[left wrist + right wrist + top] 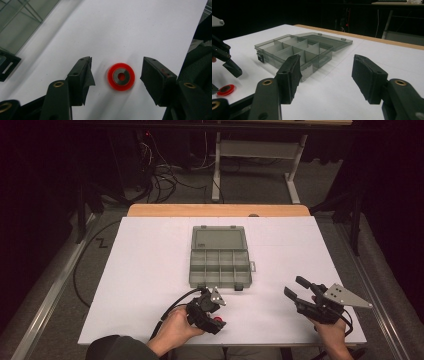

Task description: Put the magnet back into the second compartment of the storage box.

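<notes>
A small red ring with a grey metal centre [121,76] lies flat on the white table [150,270], between the wide-apart jaws of my left gripper [116,72], which points down at it without touching. In the high view the left gripper [216,319] is near the front edge, just below the box, and the red ring [218,322] peeks out beside it. My right gripper [292,287] stands open at the front right with nothing between its jaws. The right gripper view shows the red ring [226,89] at far left and my right gripper [325,72] facing the box.
A grey see-through compartment box [220,265] lies open in the table's middle, its lid [218,238] folded back flat; its compartments look empty. A wooden strip [220,210] edges the far side. Cables and a desk frame lie on the floor beyond.
</notes>
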The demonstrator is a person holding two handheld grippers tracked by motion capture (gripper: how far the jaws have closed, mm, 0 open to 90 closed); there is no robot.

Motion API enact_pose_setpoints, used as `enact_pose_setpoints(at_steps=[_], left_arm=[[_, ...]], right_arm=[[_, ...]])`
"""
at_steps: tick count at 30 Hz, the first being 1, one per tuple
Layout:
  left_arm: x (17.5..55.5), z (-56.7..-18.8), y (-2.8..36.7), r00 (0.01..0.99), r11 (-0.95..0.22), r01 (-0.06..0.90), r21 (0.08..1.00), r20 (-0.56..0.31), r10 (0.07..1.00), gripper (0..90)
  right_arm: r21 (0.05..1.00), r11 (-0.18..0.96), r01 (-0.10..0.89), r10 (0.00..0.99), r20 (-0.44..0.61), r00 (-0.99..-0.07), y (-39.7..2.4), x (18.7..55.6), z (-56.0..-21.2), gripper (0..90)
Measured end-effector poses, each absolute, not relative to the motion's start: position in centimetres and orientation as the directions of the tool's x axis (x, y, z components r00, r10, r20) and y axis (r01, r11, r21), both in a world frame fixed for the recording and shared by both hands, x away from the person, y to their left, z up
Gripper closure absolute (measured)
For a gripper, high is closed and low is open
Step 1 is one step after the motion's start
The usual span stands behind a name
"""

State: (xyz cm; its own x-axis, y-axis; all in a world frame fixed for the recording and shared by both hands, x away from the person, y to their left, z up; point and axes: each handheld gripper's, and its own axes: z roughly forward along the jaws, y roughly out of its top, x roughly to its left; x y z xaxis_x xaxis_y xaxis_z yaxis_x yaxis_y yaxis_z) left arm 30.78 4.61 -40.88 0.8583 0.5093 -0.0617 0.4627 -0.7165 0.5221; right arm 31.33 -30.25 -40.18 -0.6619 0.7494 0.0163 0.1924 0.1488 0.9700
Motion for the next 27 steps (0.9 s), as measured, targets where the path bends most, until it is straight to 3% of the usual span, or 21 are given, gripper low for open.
enact_pose_setpoints(at_steps=[27], left_arm=[[30.70,-41.39,4.29,0.877,-0.760,0.434,0.483,-0.032,0.480,60.8]], right_arm=[[0.969,0.151,0.196,0.745,0.019,-0.667,-30.25,31.34,-40.19,42.1]])
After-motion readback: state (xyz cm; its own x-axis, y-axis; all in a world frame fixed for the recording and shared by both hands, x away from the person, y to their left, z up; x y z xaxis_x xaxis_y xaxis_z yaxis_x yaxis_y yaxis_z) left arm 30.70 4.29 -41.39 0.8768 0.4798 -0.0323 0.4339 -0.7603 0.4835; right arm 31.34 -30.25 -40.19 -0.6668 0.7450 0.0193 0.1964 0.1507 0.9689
